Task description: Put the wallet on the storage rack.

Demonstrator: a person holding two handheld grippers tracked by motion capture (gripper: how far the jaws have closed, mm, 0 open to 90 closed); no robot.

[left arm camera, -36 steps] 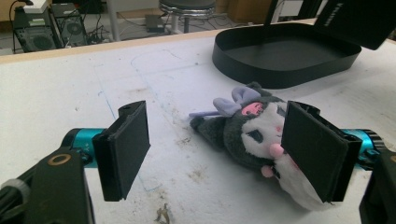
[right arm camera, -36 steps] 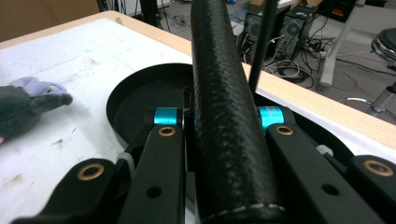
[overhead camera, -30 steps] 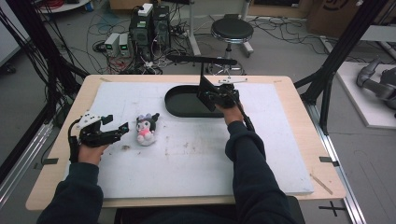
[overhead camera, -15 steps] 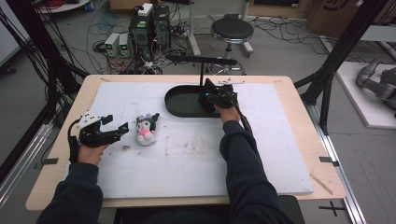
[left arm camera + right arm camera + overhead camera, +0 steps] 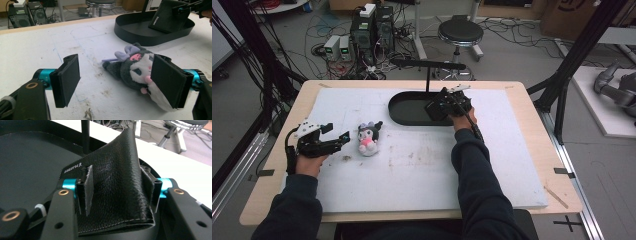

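Lowered into the black tray since the earlier frame, the leather wallet stands between the just-opened right gripper; the left gripper is held open beside the plush toy.

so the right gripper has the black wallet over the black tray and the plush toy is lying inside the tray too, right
Not quite. The plush toy lies on the white table cover, outside the black tray, in front of the left gripper; the high view shows it. The rest holds: the right gripper has the black wallet between its jaws over the tray, and those jaws have just been opening.
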